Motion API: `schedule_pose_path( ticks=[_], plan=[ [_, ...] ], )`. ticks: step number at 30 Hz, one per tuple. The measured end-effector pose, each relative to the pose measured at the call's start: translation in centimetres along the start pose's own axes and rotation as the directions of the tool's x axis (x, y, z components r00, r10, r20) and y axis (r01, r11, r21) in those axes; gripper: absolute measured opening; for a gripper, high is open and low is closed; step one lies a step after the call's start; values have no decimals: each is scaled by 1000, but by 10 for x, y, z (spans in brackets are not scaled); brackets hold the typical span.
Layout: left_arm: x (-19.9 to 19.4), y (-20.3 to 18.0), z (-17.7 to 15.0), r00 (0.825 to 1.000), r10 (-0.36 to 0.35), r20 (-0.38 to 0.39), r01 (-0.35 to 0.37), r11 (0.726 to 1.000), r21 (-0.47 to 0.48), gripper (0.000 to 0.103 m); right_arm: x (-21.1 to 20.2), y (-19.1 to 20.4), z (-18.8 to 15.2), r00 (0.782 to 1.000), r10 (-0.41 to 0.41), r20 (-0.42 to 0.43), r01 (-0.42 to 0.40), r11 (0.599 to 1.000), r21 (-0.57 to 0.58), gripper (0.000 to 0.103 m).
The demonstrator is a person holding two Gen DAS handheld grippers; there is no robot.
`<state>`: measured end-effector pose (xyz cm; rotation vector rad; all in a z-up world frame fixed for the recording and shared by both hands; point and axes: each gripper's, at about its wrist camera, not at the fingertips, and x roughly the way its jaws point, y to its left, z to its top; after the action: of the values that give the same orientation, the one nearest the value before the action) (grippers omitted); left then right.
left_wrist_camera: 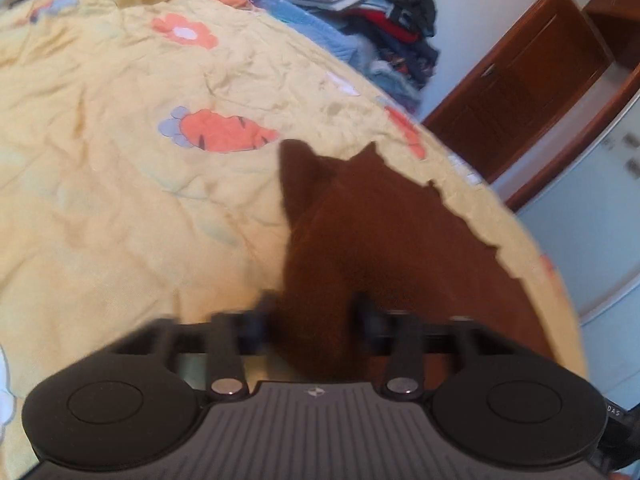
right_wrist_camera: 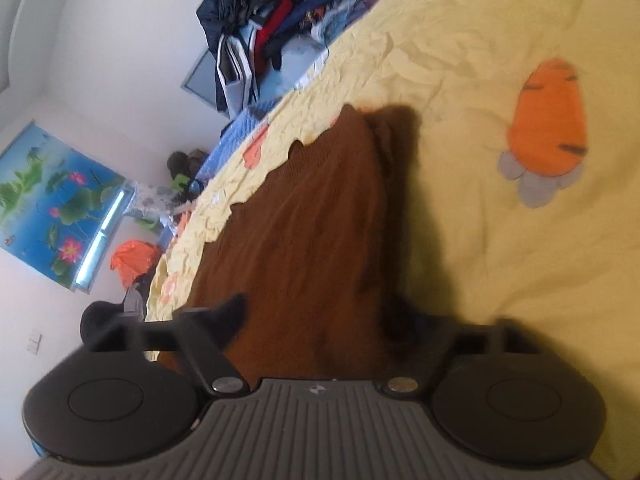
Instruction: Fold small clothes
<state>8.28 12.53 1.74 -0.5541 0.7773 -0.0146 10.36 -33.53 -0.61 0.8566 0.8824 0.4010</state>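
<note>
Brown garment [left_wrist_camera: 372, 248] fills both views; only right shows poster [right_wrist_camera: 52, 204].

A home bedroom: a bed under a yellow quilt [left_wrist_camera: 120, 184] (carrots and flowers printed on it) spreads ahead of both claws, heaped clothes [right_wrist_camera: 264, 28] beyond, a wooden door [left_wrist_camera: 532, 80] ahead-right of the left claw.

Left wrist view: close above the yellow bedspread [left_wrist_camera: 120, 184], facing along it toward the clothes pile [left_wrist_camera: 384, 12] and wooden door [left_wrist_camera: 528, 80].
Right wrist view: close over the bedspread [right_wrist_camera: 500, 240], rolled sideways, facing the pile [right_wrist_camera: 272, 28].
Shared: bedspread, pile, brown garment [left_wrist_camera: 380, 248] [right_wrist_camera: 304, 220].
</note>
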Motion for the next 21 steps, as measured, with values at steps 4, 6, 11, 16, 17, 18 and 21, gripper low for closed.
schedule_pose_path(
  ticks=[4, 6, 11, 16, 17, 18, 21],
  plan=[
    [0, -1, 3, 999, -6, -37, 7, 1000, 25, 8, 8, -17, 0, 999, 10, -41, -8, 999, 42, 15],
    [-16, -3, 4, 1000, -23, -20, 24, 999, 30, 8, 0, -8, -3, 999, 14, -33, -14, 1000, 13, 16],
    [-77, 2, -15, 991, -131, -40, 134, 989, 70, 7, -49, 21, -24, 993, 105, -47, -109, 991, -75, 15],
    [-105, 36, -70, 990, -57, -132, 75, 988, 133, 8, -96, 4, -70, 995, 23, -93, -33, 993, -114, 17],
    [-103, 43, -77, 989, -42, -144, 63, 988, 140, 9, -97, -2, -80, 994, -14, -108, 0, 993, -122, 26],
    [-105, 48, -79, 990, -53, -132, 73, 986, 152, 12, -96, -7, -87, 992, -35, -119, 22, 994, -108, 27],
    [-126, 42, -60, 994, -85, -74, 97, 977, 190, 16, -110, -18, -81, 996, 42, -81, -44, 999, -26, 70]
  ],
)
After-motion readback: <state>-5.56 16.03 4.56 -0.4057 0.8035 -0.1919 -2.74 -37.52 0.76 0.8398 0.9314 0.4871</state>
